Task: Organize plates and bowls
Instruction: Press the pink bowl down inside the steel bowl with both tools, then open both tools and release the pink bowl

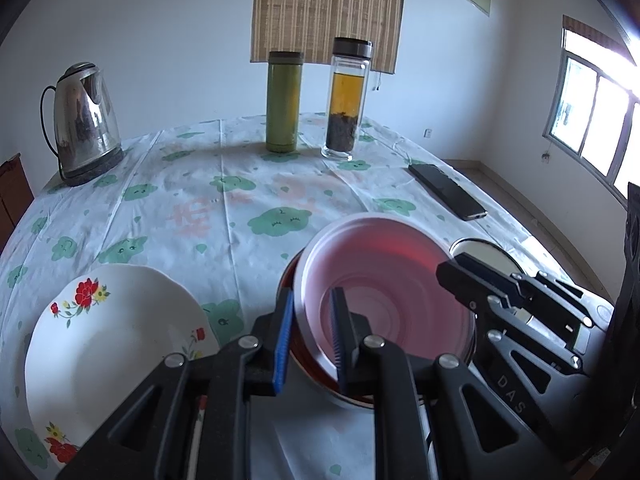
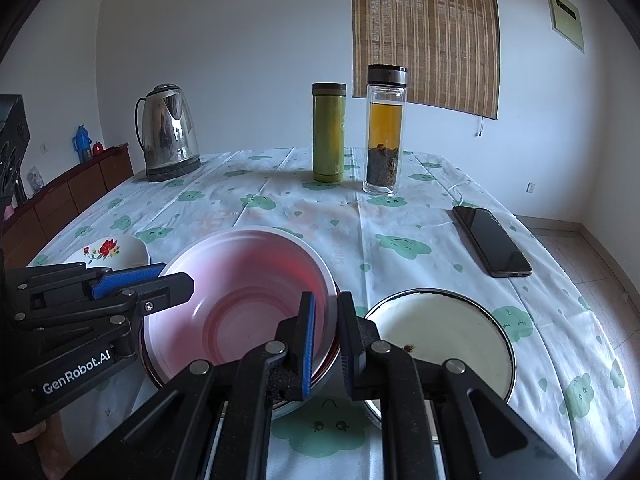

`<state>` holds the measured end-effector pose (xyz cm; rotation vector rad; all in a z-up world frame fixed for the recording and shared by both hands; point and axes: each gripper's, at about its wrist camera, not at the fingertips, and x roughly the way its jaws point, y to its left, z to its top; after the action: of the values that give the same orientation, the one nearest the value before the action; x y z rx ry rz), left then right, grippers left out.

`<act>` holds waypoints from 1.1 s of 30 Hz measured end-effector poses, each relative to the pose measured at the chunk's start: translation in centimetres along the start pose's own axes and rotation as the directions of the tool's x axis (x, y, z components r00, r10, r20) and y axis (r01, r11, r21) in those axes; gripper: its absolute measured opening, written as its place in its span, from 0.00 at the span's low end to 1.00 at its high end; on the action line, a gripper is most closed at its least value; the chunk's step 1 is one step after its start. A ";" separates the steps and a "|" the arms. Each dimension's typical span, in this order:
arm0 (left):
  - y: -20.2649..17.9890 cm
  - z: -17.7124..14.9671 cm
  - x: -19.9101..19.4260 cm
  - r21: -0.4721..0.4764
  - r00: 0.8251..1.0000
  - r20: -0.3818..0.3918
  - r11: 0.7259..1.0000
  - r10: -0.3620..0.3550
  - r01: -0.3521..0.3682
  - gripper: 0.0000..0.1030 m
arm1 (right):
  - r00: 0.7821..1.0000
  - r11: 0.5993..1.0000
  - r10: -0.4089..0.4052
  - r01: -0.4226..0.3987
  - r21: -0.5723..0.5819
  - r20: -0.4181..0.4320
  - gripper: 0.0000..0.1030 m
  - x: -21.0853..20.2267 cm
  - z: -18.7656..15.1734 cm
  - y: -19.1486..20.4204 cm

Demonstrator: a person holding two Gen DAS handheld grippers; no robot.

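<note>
A pink bowl (image 1: 384, 280) (image 2: 248, 292) sits tilted inside a red-lined metal bowl (image 1: 316, 364) (image 2: 320, 380) on the table. My left gripper (image 1: 310, 340) straddles the pink bowl's near-left rim, jaws a little apart; it also shows in the right wrist view (image 2: 160, 280). My right gripper (image 2: 326, 344) straddles the bowls' right rim, jaws narrowly apart; it shows in the left wrist view (image 1: 472, 280). A white flowered plate (image 1: 108, 344) (image 2: 112, 254) lies to the left. A white enamel dish (image 2: 444, 340) (image 1: 480, 250) lies to the right.
A steel kettle (image 1: 86, 124) (image 2: 170, 136), a green flask (image 1: 284, 104) (image 2: 329, 134) and a glass tea bottle (image 1: 346, 100) (image 2: 384, 132) stand at the back. A black phone (image 1: 448, 192) (image 2: 492, 242) lies at the right. The tablecloth (image 1: 200, 216) has green cloud prints.
</note>
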<state>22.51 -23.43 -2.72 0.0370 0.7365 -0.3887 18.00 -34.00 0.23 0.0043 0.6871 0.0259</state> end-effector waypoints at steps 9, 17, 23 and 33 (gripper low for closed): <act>-0.3 -0.2 -0.1 0.019 1.000 0.010 1.000 0.012 -0.012 0.16 | 1.000 1.000 -0.005 0.005 -0.014 0.006 0.12 0.0 -0.1 0.1; -0.3 -0.1 -0.3 0.027 1.000 0.015 1.000 0.012 -0.012 0.18 | 1.000 0.999 -0.014 0.014 -0.029 0.011 0.12 0.0 -0.2 0.2; -0.7 -0.2 -0.7 0.031 1.000 0.028 1.000 -0.001 0.001 0.32 | 1.000 1.000 0.003 -0.003 -0.021 0.015 0.13 0.0 -0.1 0.1; -0.2 0.0 -1.0 0.011 0.999 0.043 1.000 -0.005 0.005 0.50 | 0.999 1.000 0.010 -0.010 -0.017 0.031 0.23 -0.2 0.0 0.0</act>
<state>21.76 -23.32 -2.01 0.0367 0.6922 -0.3971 17.85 -34.00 0.32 -0.0082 0.6554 0.0410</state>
